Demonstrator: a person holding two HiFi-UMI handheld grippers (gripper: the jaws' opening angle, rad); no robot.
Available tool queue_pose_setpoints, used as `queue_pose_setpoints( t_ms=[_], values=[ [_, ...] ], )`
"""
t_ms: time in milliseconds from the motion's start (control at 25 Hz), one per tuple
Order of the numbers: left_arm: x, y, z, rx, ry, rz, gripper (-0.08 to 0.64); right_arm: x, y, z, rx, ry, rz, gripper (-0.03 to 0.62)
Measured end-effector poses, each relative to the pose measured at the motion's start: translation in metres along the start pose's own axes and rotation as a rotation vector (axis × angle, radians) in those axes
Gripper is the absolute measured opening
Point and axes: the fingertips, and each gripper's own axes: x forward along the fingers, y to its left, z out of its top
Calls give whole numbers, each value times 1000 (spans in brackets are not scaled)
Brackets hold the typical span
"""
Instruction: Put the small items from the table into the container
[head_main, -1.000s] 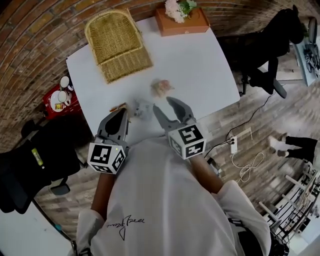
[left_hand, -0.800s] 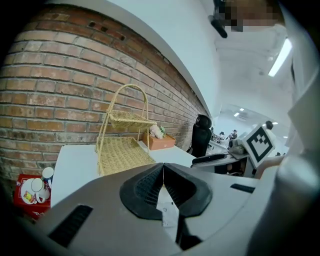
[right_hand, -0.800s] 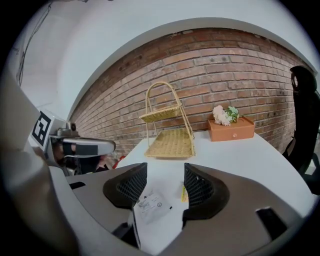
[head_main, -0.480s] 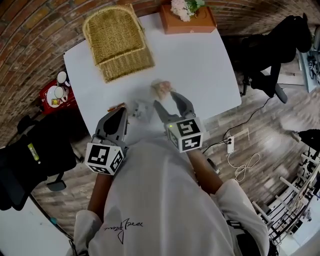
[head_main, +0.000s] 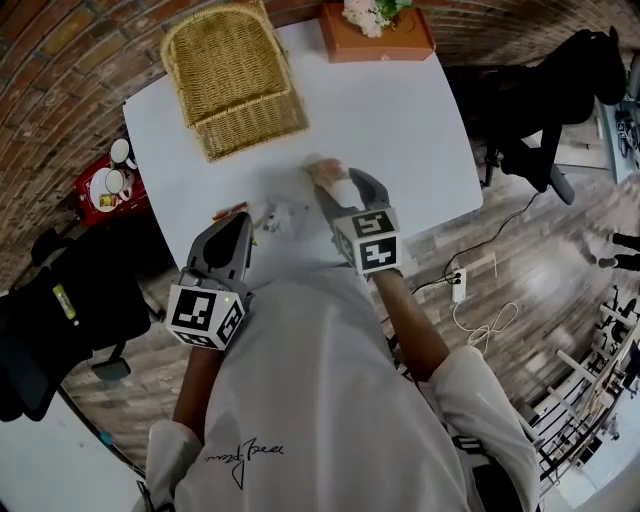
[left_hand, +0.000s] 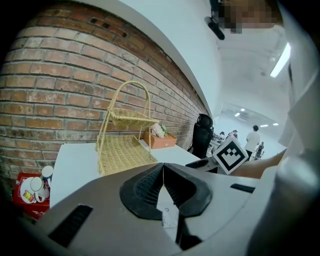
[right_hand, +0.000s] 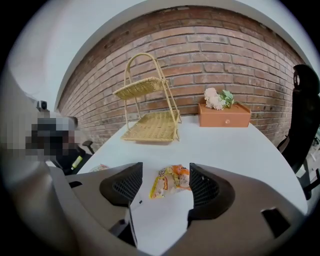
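Before squeezing, note the right gripper (right_hand: 165, 171) with jaws opening wide to either side of the orange-and-yellow snack packet (right_hand: 172, 181), pads not pressing on it. Find that packet flat on the white table (head_main: 400, 130), just below the middle of the head view and near the table's lower edge. Judging by the puffed, glossy look, expect little weight, a thin crinkly film skin, and air with brittle contents inside. Likely to skate on the smooth top and to crush under a hard pinch. Take hold across the puffed middle, the short way over, with gentle pressure. Avoid the flat sealed ends, apt to slip out between the pads. Leave aside the left gripper (head_main: 242, 225), shut pad to pad at lower left of the head view, with none of the table's items seen in it. Spot also a crumpled clear wrapper (head_main: 285, 215) just left of the packet and a thin brown stick (head_main: 230, 212) further left, both lying on the table. Aim for the wicker basket stand (head_main: 235, 85) at upper left of the head view, well apart from the packet.
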Motion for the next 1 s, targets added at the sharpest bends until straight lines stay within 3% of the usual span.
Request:
queue_pose_setpoints(
  t_ms=[1000],
  values=[
    [-1,6,-2,-28,-9,20,9,45,-4,-50,-65,218,18,259]
  ],
)
